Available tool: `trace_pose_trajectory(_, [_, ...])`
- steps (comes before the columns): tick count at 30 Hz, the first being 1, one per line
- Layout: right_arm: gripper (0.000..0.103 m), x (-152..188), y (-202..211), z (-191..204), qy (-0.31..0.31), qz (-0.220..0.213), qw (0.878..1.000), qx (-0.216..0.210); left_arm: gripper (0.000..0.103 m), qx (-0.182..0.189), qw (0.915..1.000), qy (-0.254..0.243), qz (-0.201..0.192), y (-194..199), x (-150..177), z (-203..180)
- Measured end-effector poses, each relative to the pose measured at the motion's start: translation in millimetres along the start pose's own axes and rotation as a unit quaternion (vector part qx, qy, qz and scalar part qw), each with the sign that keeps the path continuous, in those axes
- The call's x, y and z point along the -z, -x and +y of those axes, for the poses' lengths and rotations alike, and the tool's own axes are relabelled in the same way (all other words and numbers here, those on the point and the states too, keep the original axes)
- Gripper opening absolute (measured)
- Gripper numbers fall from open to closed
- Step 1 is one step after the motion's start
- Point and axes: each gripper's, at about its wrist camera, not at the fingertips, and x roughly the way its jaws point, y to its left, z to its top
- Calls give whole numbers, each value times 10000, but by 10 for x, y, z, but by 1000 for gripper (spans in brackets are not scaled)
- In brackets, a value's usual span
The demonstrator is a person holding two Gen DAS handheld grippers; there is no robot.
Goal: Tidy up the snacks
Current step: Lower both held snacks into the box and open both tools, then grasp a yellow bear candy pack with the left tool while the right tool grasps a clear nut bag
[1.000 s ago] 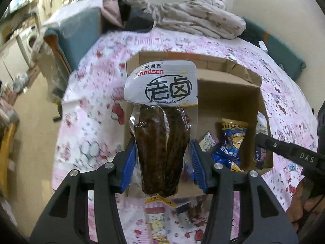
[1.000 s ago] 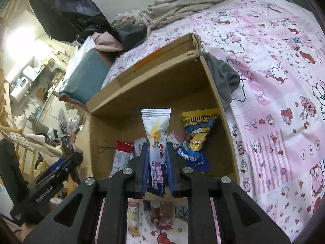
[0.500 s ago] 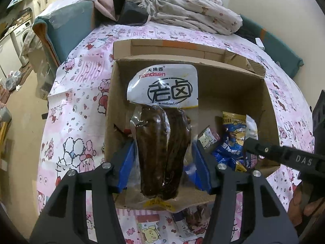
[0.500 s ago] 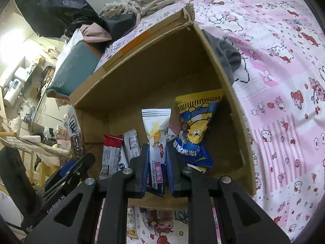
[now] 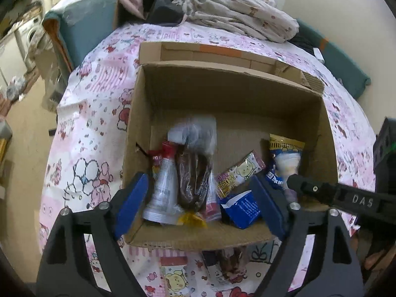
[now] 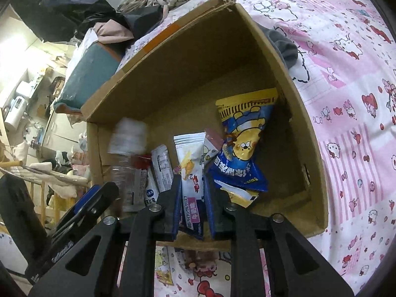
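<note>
Sausage pack (image 5: 191, 170) lying blurred inside cardboard box (image 5: 230, 94), among other snack packets. Left gripper (image 5: 198, 198) spread wide above box's near edge, holding nothing. Right gripper (image 6: 191, 204) pinching white snack sachet (image 6: 189, 170) (beside blue-yellow bag (image 6: 241, 143)). Box resting on pink patterned bed (image 6: 346, 99).

Probably bedroom (patterned bedsheet (image 5: 94, 113), bedding (image 5: 237, 22))

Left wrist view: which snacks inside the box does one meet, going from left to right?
White pack with red top → brown sausage pack → small cartoon packet → blue and yellow bag.
</note>
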Motion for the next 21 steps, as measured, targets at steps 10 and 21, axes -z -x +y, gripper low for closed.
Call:
trace_pose_trajectory(10, [57,-18,155,26,31,-272,9996,-65,83,48,9999,-53,-119,106,-6,-23])
trace_pose_trajectory(21, [57,242,288,48,19,-180,9998,56,83,-136,9995,265,-41,348,161,238])
